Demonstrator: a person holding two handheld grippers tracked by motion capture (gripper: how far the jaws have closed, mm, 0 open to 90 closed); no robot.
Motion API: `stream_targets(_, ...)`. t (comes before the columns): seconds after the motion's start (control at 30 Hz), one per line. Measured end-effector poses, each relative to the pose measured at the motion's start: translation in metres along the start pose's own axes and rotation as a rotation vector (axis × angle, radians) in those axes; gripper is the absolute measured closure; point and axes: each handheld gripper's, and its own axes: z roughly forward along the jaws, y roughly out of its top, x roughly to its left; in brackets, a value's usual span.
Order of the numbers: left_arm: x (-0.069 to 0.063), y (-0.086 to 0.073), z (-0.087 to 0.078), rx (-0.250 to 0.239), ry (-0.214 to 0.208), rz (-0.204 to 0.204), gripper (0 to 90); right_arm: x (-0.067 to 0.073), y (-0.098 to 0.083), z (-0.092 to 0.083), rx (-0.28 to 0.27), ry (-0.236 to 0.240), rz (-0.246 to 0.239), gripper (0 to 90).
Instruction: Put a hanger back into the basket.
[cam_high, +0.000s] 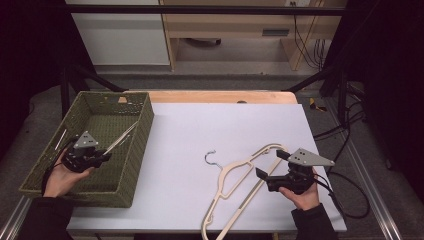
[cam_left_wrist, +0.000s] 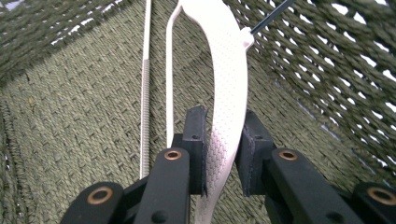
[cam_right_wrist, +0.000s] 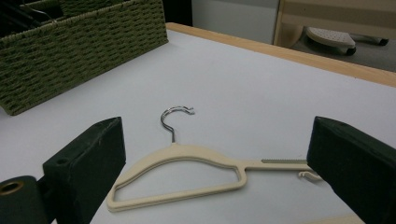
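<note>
Left gripper (cam_high: 106, 155): inside the green woven basket (cam_high: 142, 130), above its floor. Fingers (cam_left_wrist: 195, 149) flank the broad textured arm of a cream hanger (cam_left_wrist: 229, 93); left pad against the arm, right pad just beside it with a thin gap, so loosened rather than clamped. Beyond the fingers, hanger arm runs up toward the basket wall; thin ribbed bar of the same hanger lies left of the fingers on the basket floor. In the high view, pale hanger bar (cam_high: 121, 138) slants from the fingers up toward the basket's right wall.

Right gripper (cam_high: 270, 167): low over the white bench (cam_high: 200, 125), held in the person's right hand (cam_high: 302, 192). Fingers (cam_right_wrist: 88, 163) wide apart, gripping nothing. Second cream hanger (cam_right_wrist: 187, 172) flat on the bench, between and just ahead of the fingers; metal hook (cam_right_wrist: 173, 116) points away from the fingers, toothed bar end (cam_right_wrist: 285, 161) close to the right finger. In the high view, same hanger (cam_high: 235, 187) lies beside the fingers, extending toward the bench's near edge.
</note>
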Motion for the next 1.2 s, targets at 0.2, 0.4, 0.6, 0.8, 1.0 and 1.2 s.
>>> stream_targets(0.2, -0.002, -0.001, 0.003, 0.030, -0.014, 0.009, 73.0, 0.001, 0.000, 0.000, 0.001, 0.001, 0.001, 5.2)
stream_targets(0.4, -0.005, -0.001, 0.007, 0.068, -0.019, 0.026, 69.7, 0.001, 0.000, 0.000, 0.002, 0.001, 0.000, 5.1)
stream_targets(0.6, -0.007, -0.001, 0.008, 0.076, -0.012, 0.039, 65.8, 0.001, 0.000, 0.000, -0.001, 0.000, -0.002, 5.1)
stream_targets(0.8, -0.005, 0.002, 0.001, 0.027, 0.002, 0.044, 58.9, 0.002, 0.000, 0.001, 0.003, 0.000, 0.001, 5.1)
stream_targets(1.0, -0.005, 0.006, -0.009, -0.026, 0.014, 0.042, 43.7, 0.002, 0.001, 0.000, -0.001, 0.004, -0.003, 5.1)
stream_targets(1.2, -0.004, 0.010, -0.028, -0.143, 0.025, -0.009, 32.9, 0.004, 0.002, 0.001, 0.001, 0.006, -0.005, 5.1)
